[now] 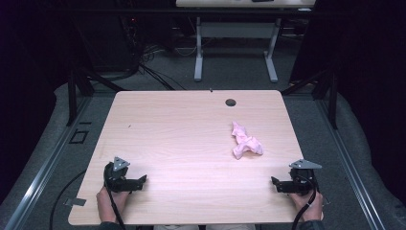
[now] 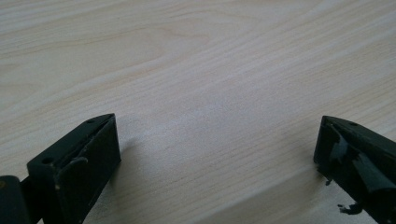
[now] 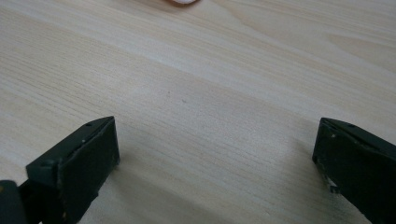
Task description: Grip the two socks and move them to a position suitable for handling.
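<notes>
Left tongs [image 1: 142, 179] gape wide; right tongs [image 1: 274, 182] likewise.

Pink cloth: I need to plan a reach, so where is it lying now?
In the high view the pink cloth lies crumpled on the table's right half, below the round cable hole, nearer the right gripper.

Your table [image 1: 182, 139] is pale wood-grain laminate, smooth with a soft satin sheen, and the fine streaks of the grain run clear across it in both gripper views. On it, toward its far right, the pink cloth [image 1: 246, 142] looks soft, matt and crumpled into folds. Near the table's front edge your left gripper [image 2: 217, 140] and right gripper [image 3: 217, 140] have matt black jaws that look like hard plastic, scuffed and chipped at the edges, and each carries a dull grey plate [image 1: 121, 163] that looks like metal.
</notes>
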Demonstrator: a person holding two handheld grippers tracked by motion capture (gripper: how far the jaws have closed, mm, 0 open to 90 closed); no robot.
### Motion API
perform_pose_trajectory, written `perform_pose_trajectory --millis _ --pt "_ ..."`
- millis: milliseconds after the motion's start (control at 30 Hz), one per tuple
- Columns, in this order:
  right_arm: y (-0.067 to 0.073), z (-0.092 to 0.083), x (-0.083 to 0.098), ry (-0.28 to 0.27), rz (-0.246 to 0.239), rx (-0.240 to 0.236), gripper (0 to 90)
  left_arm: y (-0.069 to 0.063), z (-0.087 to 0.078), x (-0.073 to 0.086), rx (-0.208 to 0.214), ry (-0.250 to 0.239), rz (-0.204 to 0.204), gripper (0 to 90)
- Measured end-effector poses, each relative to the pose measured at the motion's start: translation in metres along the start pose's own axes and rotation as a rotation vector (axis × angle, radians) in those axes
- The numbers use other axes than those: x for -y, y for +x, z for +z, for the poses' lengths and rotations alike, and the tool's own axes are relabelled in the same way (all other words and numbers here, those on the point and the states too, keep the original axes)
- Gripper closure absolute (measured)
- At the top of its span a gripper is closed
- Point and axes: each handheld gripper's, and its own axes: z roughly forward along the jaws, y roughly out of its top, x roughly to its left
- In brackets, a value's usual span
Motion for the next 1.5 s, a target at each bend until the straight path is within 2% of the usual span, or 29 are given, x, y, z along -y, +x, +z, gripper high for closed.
perform_pose_trajectory --millis 500,533,633,667,767,900,933,967,1000,1033,1167,1200,1267,1400,1433,1467,1500 --pt "0.000 0.001 -0.002 0.013 0.014 0.006 0.0 0.000 0.000 0.000 -0.001 0.000 -0.002 0.2" --pt "0.000 0.000 -0.004 0.030 0.010 0.004 0.0 0.000 0.000 0.000 -0.002 0.001 -0.003 0.2" --pt "0.000 0.002 -0.006 0.033 0.015 0.002 0.0 0.000 0.000 0.000 -0.002 0.002 -0.003 0.2" --pt "-0.001 0.001 -0.008 0.048 0.020 -0.018 0.0 0.000 0.000 0.000 -0.003 0.002 -0.003 0.2" --pt "-0.001 0.000 -0.012 0.048 0.024 -0.022 0.0 0.000 0.000 0.000 -0.002 0.003 -0.002 0.2" --pt "0.001 -0.007 -0.028 0.039 0.014 -0.047 0.0 0.000 0.000 0.000 -0.002 0.003 -0.002 0.2" --pt "0.003 -0.009 -0.038 0.040 0.007 -0.072 0.0 0.000 0.000 0.000 -0.003 0.004 -0.002 0.2" --pt "0.003 -0.009 -0.038 0.040 0.007 -0.072 0.0 0.000 0.000 0.000 -0.003 0.004 -0.002 0.3" --pt "0.004 -0.009 -0.049 0.039 0.000 -0.087 0.0 0.000 0.000 0.000 -0.002 0.004 -0.002 0.2" --pt "0.004 -0.009 -0.049 0.039 0.000 -0.087 0.0 0.000 0.000 0.000 -0.002 0.004 -0.002 0.3" --pt "0.010 -0.004 -0.072 0.039 -0.025 -0.118 0.0 0.000 0.000 0.000 -0.003 0.004 -0.002 0.3" --pt "0.013 -0.001 -0.082 0.046 -0.036 -0.125 0.0 0.000 0.000 0.000 -0.003 0.004 -0.002 0.3" --pt "0.014 0.000 -0.086 0.053 -0.036 -0.132 0.0 0.000 0.000 0.000 -0.003 0.004 -0.002 0.3" --pt "0.018 0.018 -0.117 0.062 -0.030 -0.162 0.1 0.000 0.000 0.000 -0.002 0.004 -0.003 0.3" --pt "0.018 0.018 -0.117 0.062 -0.030 -0.162 0.1 0.000 0.000 0.000 -0.002 0.004 -0.003 0.3" --pt "0.021 0.028 -0.130 0.070 -0.031 -0.169 1.6 0.000 0.000 0.000 -0.002 0.004 -0.003 0.3" --pt "0.021 0.028 -0.130 0.070 -0.031 -0.169 1.6 0.000 0.000 0.000 -0.002 0.004 -0.003 0.3"
